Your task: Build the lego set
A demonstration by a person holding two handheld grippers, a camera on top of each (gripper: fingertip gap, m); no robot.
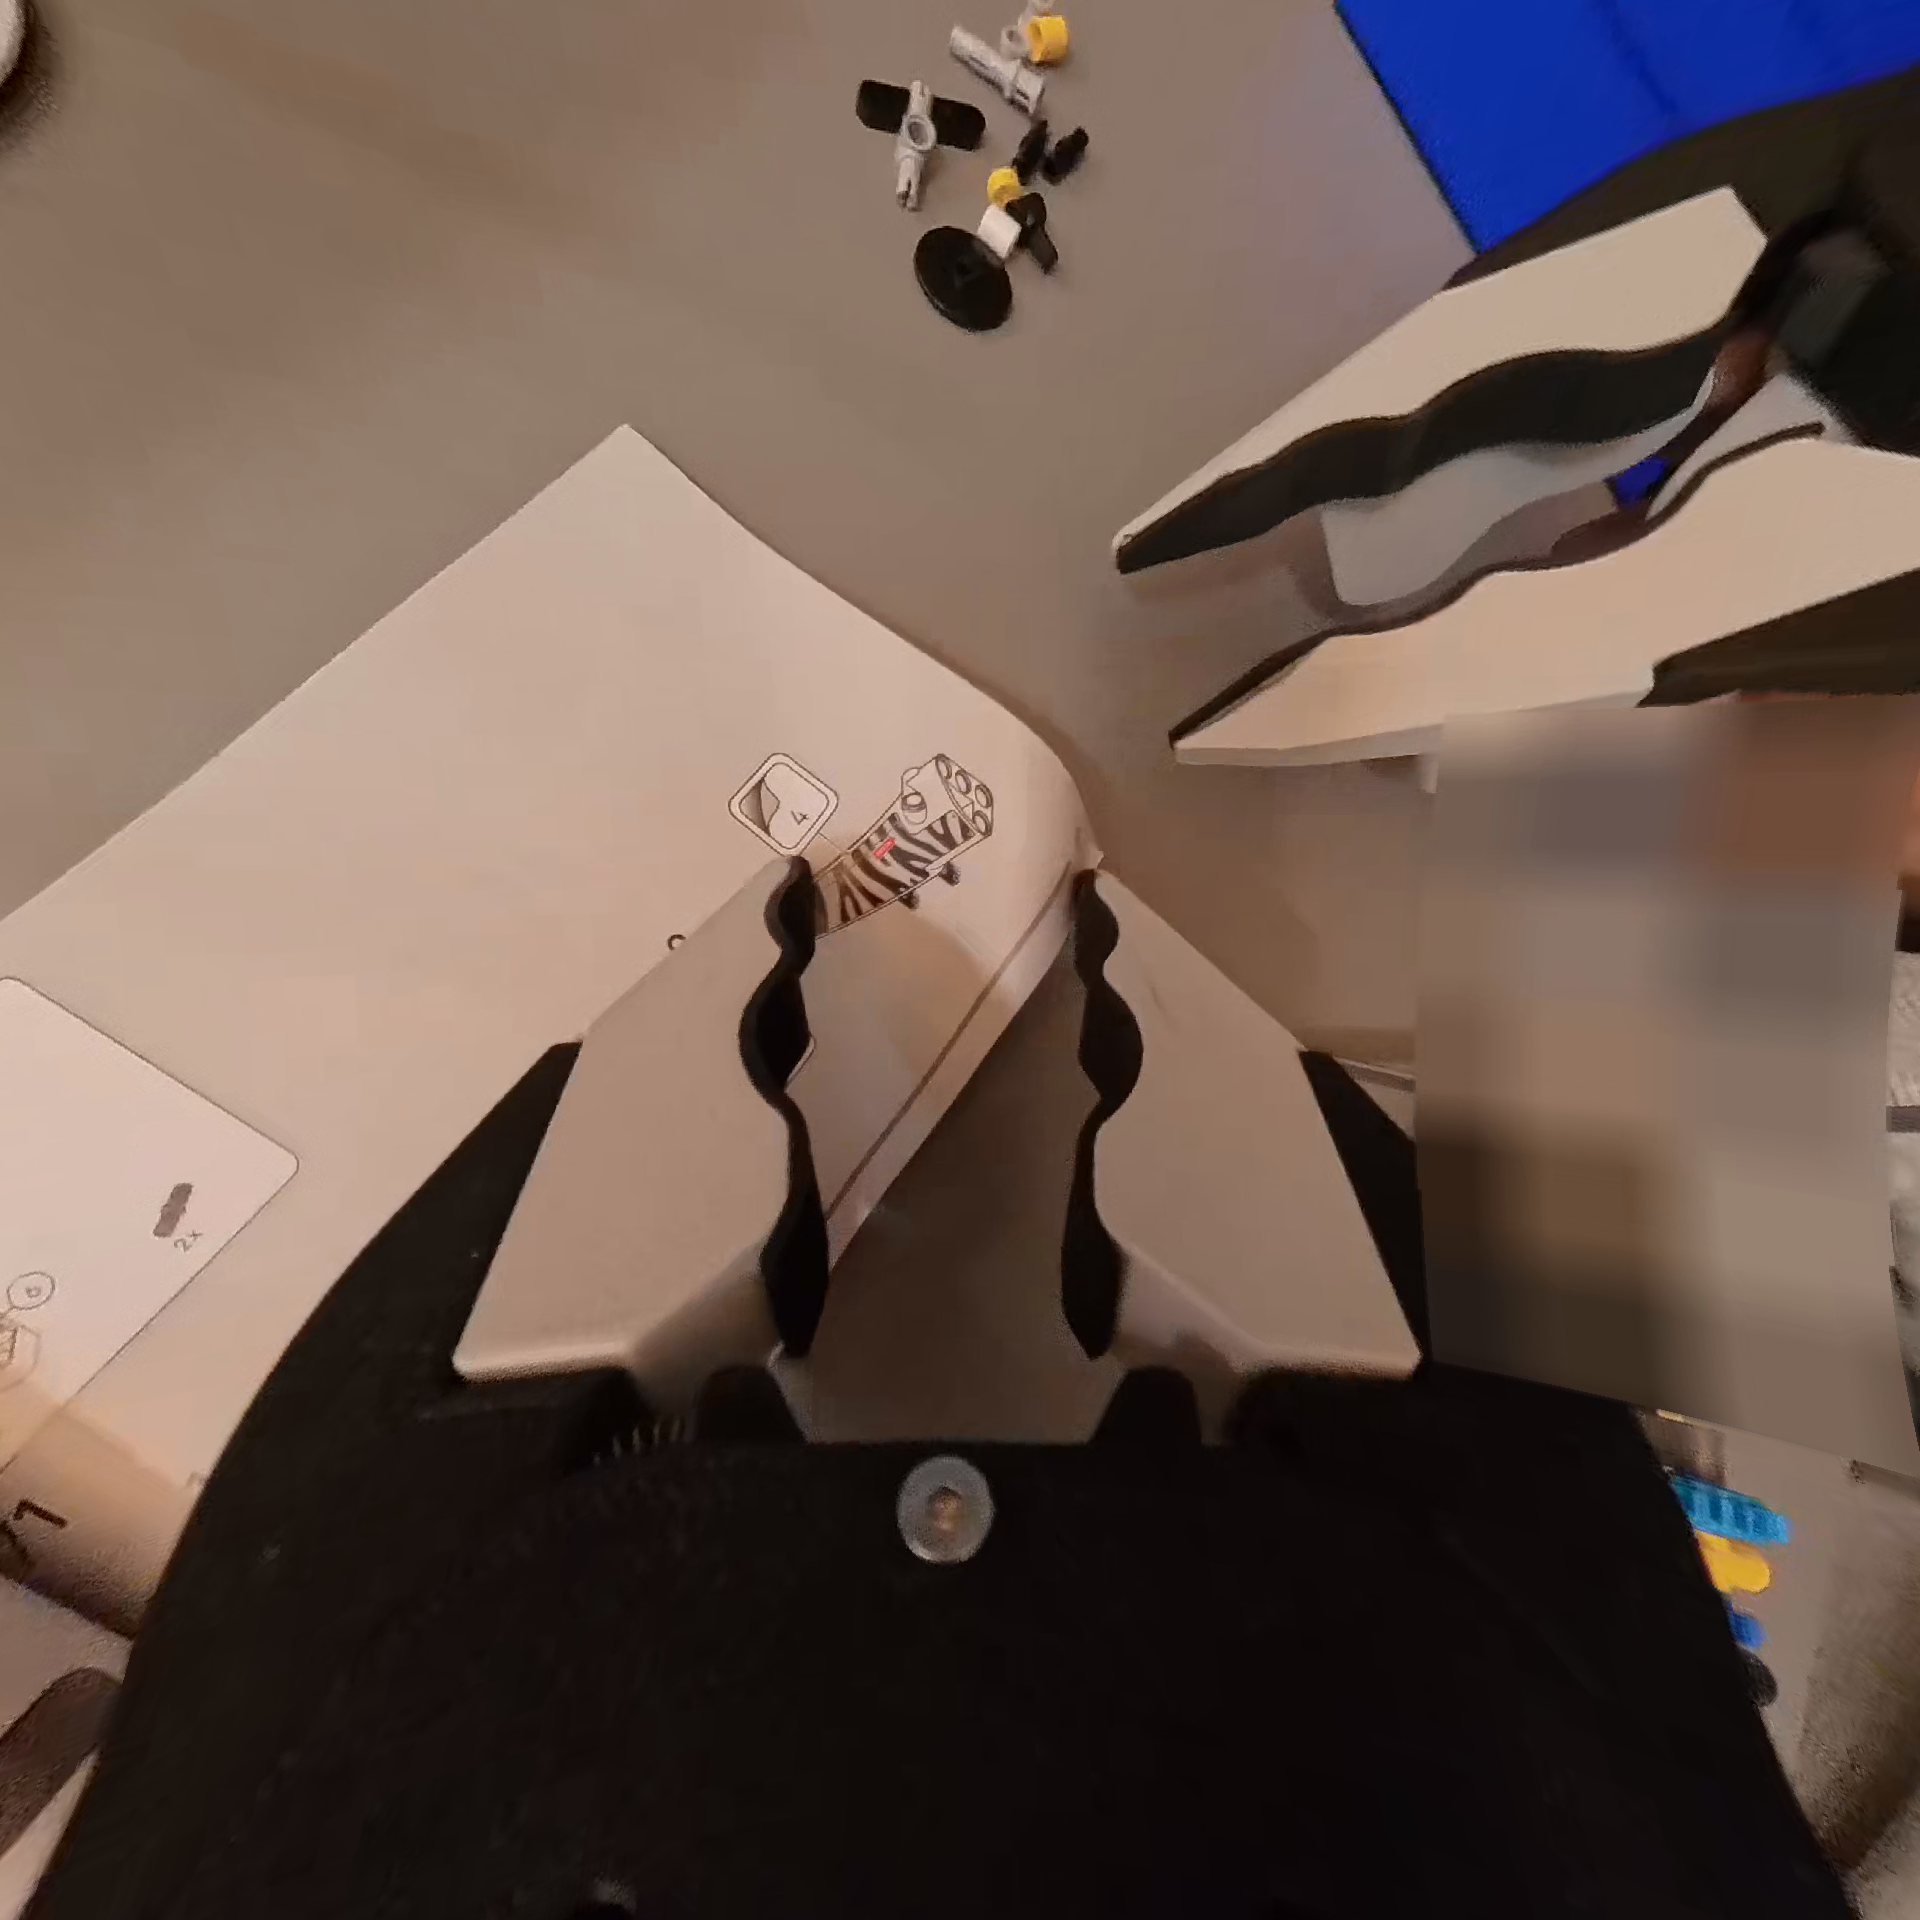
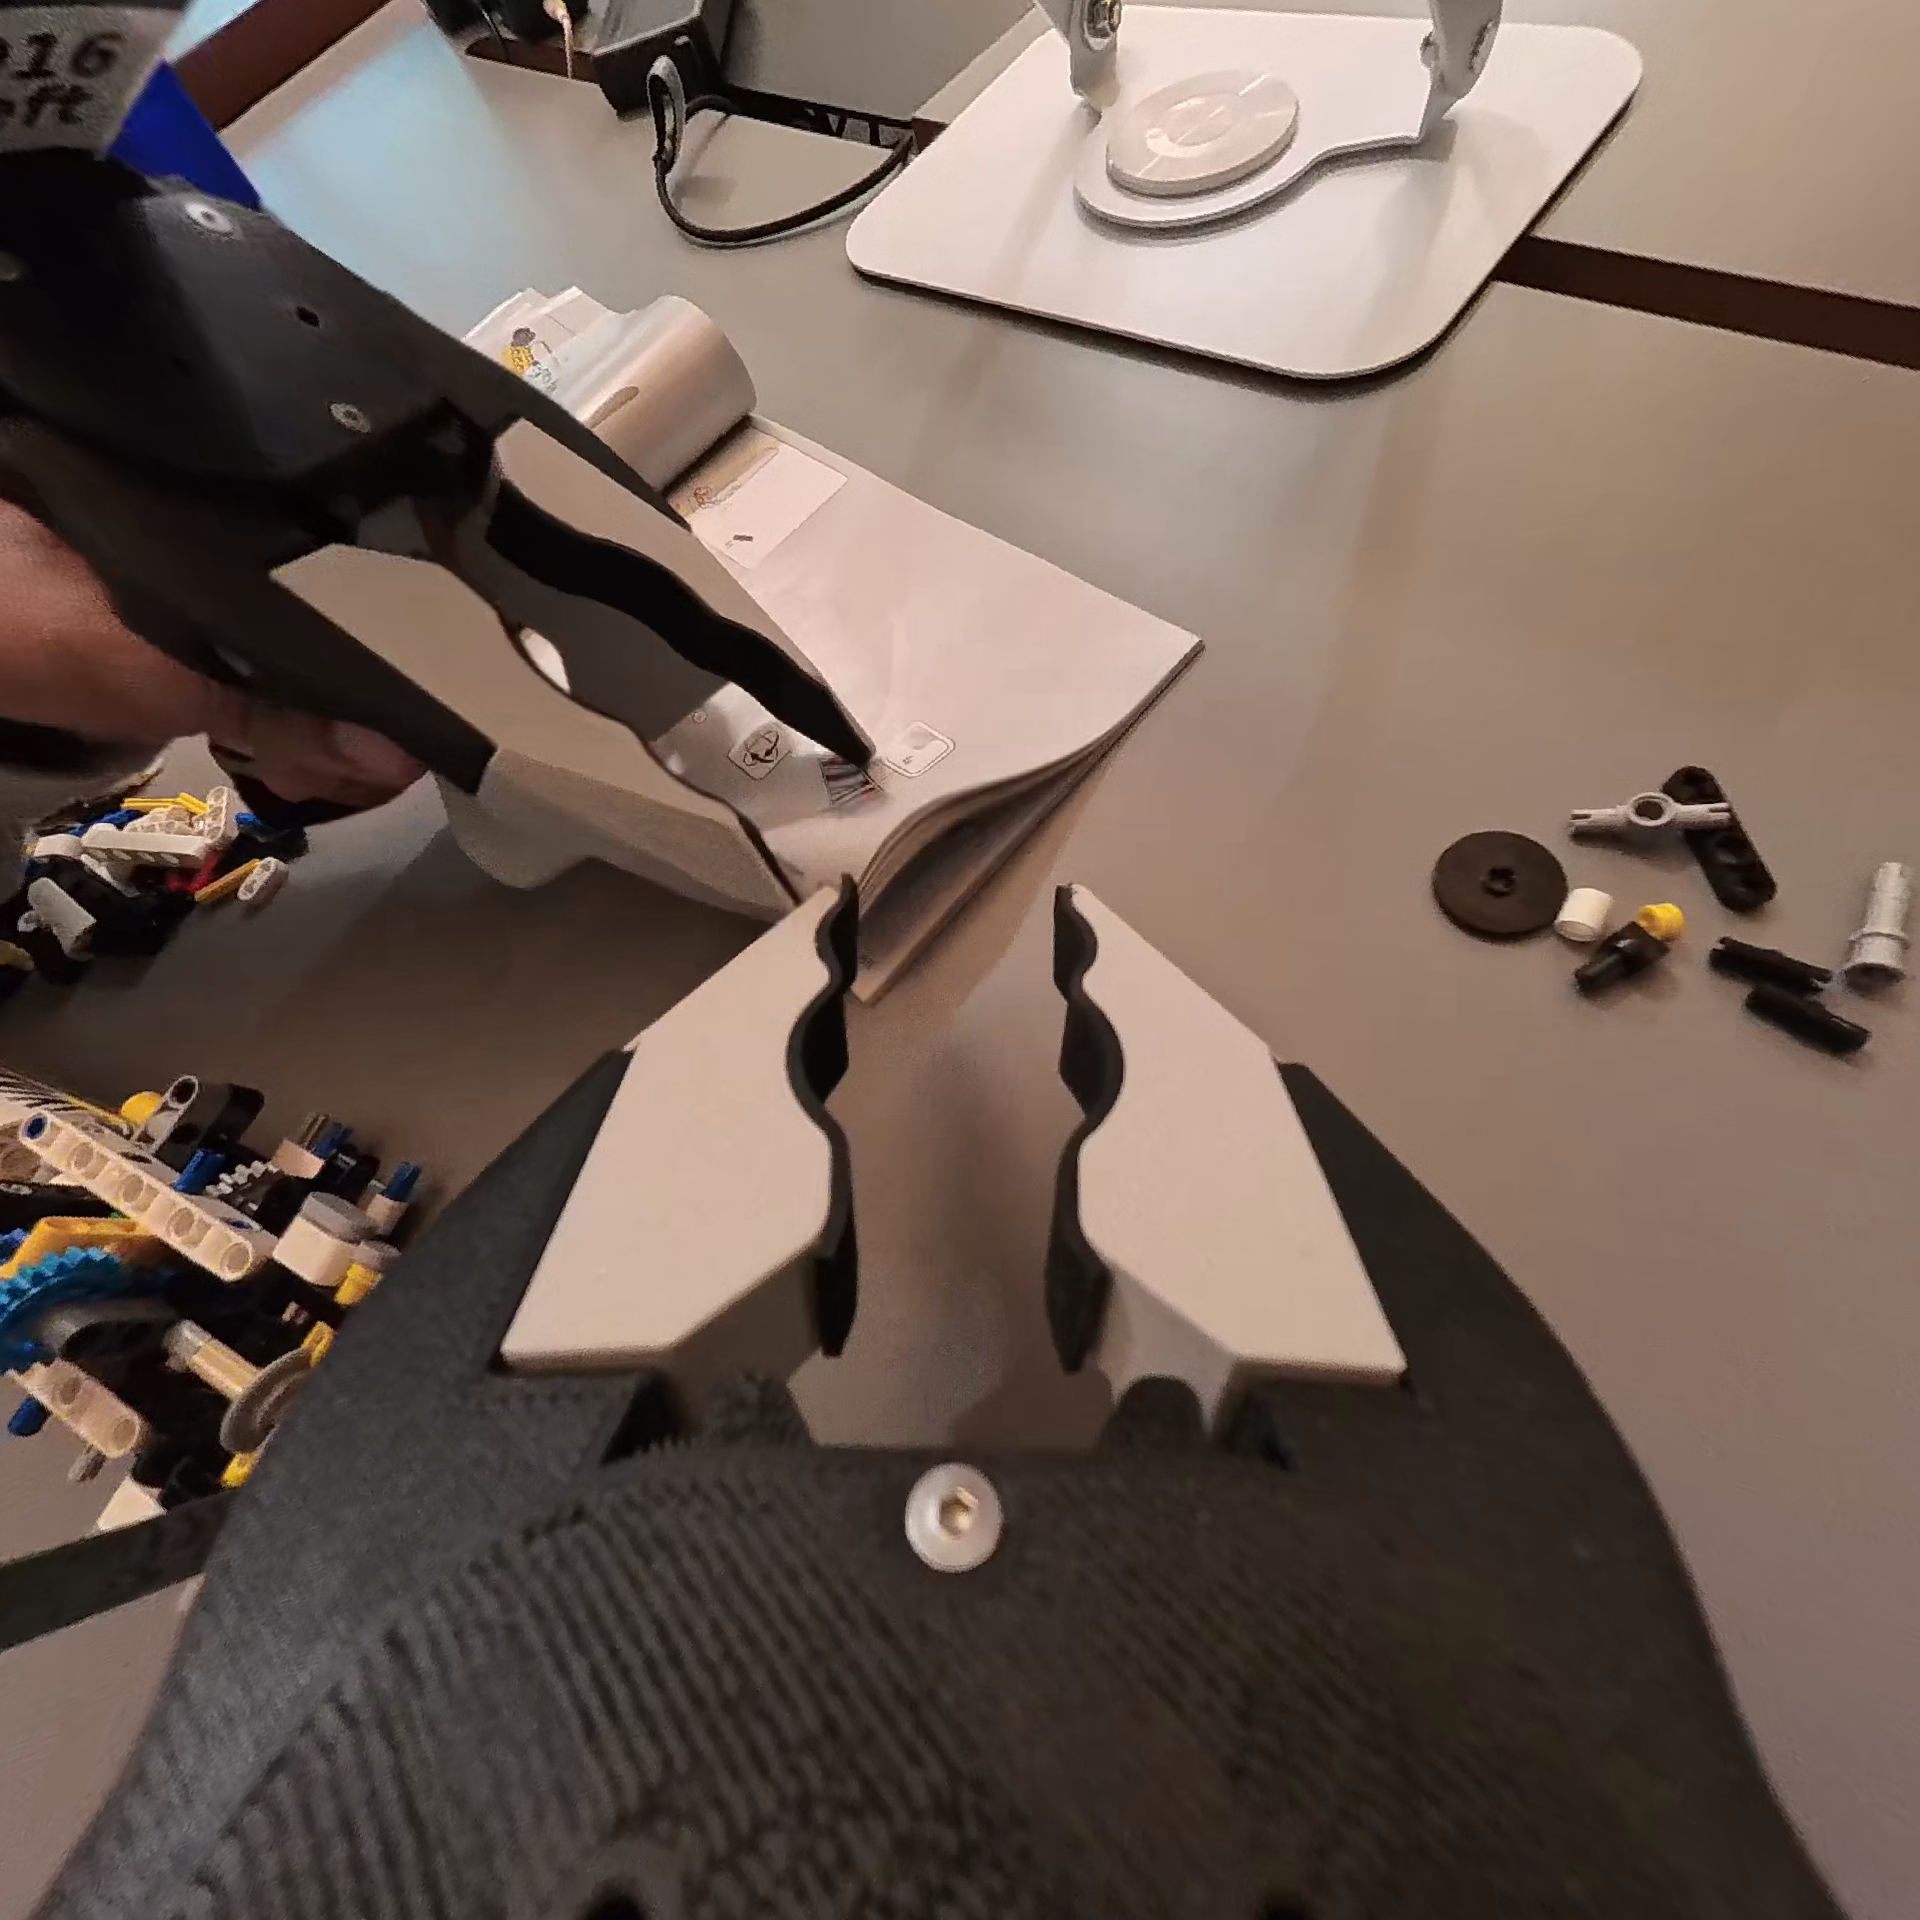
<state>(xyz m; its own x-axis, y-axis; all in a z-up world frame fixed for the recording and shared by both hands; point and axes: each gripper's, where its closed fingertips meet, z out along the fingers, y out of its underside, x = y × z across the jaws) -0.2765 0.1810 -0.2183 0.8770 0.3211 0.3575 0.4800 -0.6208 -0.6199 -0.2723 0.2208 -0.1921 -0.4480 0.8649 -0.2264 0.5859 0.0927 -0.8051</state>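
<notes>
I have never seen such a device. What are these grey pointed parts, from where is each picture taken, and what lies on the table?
These are two hand-held grippers, each carrying a camera that looks along its own two grey fingers. One picture is from the left gripper, open over the white paper instruction booklet. The other is from the right gripper, also open and empty, near the booklet's corner. On the grey table lie a small group of black, grey and yellow lego parts and a mixed pile of lego pieces. Nothing is held.
</notes>
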